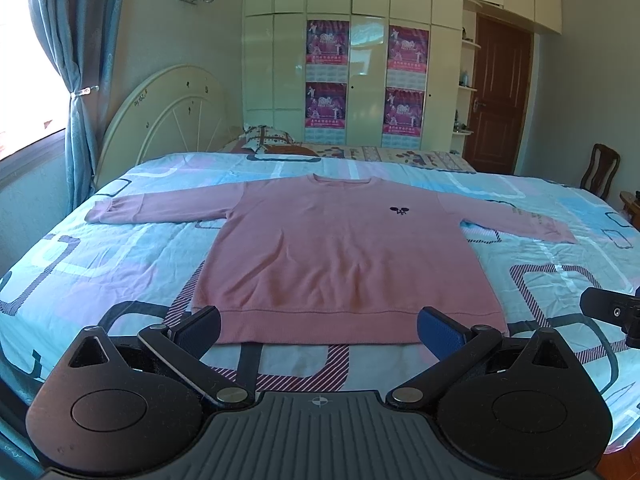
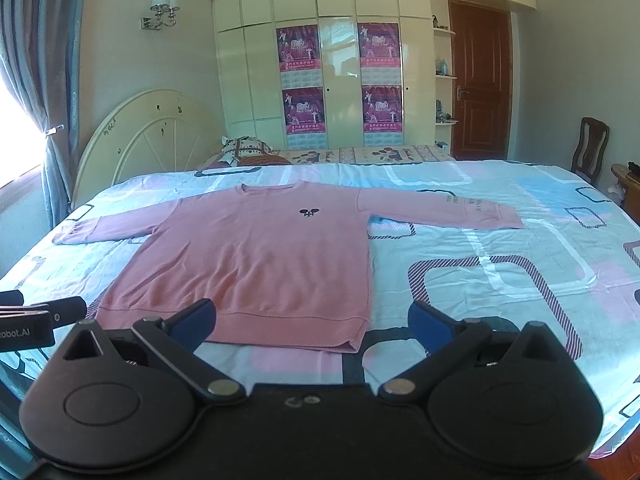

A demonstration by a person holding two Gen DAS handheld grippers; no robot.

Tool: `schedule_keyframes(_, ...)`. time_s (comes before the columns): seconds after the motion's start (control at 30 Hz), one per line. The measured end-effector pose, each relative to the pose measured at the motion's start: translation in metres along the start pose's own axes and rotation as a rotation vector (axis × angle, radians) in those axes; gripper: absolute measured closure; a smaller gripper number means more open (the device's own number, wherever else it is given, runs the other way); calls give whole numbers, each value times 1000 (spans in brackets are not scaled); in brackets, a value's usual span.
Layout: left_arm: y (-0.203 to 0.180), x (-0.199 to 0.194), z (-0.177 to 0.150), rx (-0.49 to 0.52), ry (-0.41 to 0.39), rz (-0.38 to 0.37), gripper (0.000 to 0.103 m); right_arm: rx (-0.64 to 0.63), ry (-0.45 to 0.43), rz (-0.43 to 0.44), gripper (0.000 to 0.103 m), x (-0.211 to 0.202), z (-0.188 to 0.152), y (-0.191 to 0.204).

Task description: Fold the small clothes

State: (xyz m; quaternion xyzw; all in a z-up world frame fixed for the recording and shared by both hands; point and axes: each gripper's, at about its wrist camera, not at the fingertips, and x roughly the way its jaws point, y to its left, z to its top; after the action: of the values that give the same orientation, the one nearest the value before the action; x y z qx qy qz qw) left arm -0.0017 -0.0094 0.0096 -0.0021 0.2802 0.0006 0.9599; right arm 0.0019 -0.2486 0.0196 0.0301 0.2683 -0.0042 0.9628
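A pink long-sleeved sweatshirt [image 1: 336,248] lies flat, front up, on the bed, both sleeves spread out sideways and its hem nearest me. A small dark emblem [image 1: 399,211] marks its chest. My left gripper [image 1: 320,326] hovers open just short of the hem, its blue-padded fingers wide apart around the hem's middle. In the right wrist view the same sweatshirt [image 2: 248,256] lies left of centre. My right gripper [image 2: 312,320] is open near the hem's right corner [image 2: 356,340], holding nothing.
The bed [image 1: 100,256] carries a blue, pink and white patterned sheet, with pillows [image 1: 266,140] and a cream headboard [image 1: 168,116] at the far left. A wardrobe [image 1: 360,60], a brown door [image 1: 500,96] and a wooden chair [image 1: 600,176] stand behind. Curtains [image 1: 76,60] hang left.
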Motion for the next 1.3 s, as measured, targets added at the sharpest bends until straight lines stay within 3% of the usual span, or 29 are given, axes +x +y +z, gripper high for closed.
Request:
schedule_keyframes(0.33,7,19,3,-23,16,22,0,1,11,-15,1,18,5,-2)
schedule_keyframes(0.5,20,42,11,-121,19,46,0,6,13,-29,1,34,12,-3)
schedule_keyframes(0.73,24,94,34,-151,6,-68,0,10,12,-78,1,68,28,-4)
schedule_keyframes(0.87,21,123,54,-142,-2,-109,0,30,1,-114,0,90,45,-5)
schedule_keyframes(0.97,17,142,72,-51,9,-150,0,51,-9,-141,1,106,58,-3)
schedule_keyframes(1.3,30,186,107,29,-55,-184,0,83,-27,-227,1,156,89,2)
